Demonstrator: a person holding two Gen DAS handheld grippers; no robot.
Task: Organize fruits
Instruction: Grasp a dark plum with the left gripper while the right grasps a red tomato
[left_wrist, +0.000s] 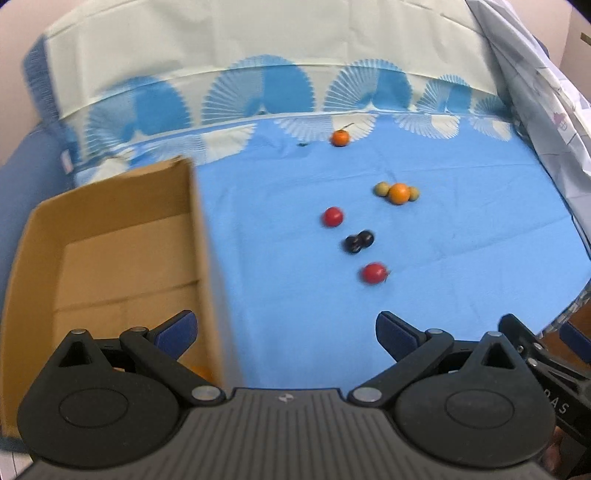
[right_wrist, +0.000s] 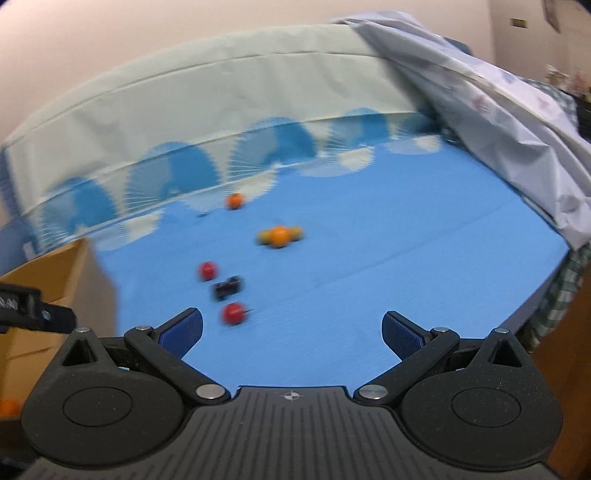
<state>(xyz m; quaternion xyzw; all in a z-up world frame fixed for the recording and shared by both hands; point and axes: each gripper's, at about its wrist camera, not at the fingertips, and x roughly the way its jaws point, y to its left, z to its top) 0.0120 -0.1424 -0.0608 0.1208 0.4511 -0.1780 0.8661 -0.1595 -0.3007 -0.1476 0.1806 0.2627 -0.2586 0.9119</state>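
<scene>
Left gripper (left_wrist: 286, 334) and right gripper (right_wrist: 291, 332) both spread wide, nothing held. Fruits loose on the blue-sheeted bed (left_wrist: 461, 258): 2 red (left_wrist: 332, 216) (left_wrist: 373, 273), 2 dark (left_wrist: 359, 240), 2 orange (left_wrist: 399, 193) (left_wrist: 340, 137), 2 olive. Cardboard box (left_wrist: 110, 229) sits left of them, 1 orange fruit inside at its near corner.

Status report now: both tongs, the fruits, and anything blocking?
Left tongs open, empty. Right tongs open, empty. Fruits loose on blue cloth, nearest red one; box at left. Path clear.

Two low wrist views forward over the blue cloth (left_wrist: 424, 295), both sharing the scattered fruit (right_wrist: 232, 313).
</scene>
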